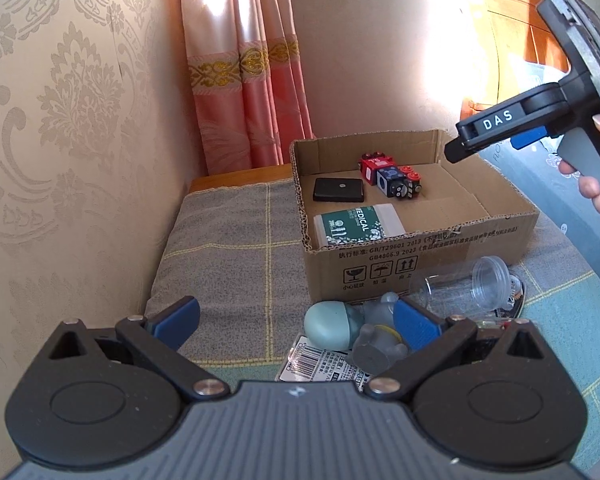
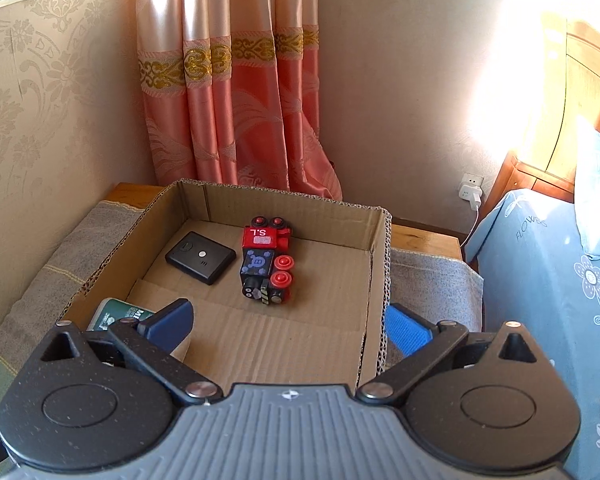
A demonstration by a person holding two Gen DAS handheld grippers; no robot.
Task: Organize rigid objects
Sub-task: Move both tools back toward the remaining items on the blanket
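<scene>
best handled by working the loose pile in front of the cardboard box (image 1: 420,240) one piece at a time: easing the left gripper (image 1: 296,320), jaws spread and empty, down around the grey-blue figurine (image 1: 332,326) touching its right pad, squeezing across the round head rather than the limbs. clear jar (image 1: 468,284) lying on its side just beside, likely to roll if nudged. already inside the box: black case (image 1: 339,190), toy train (image 1: 392,174), green packet (image 1: 356,224). right gripper (image 2: 288,328) tilted downward above the box's near end, jaws wide apart, holding nothing, gripped by a hand (image 1: 596,192).
</scene>
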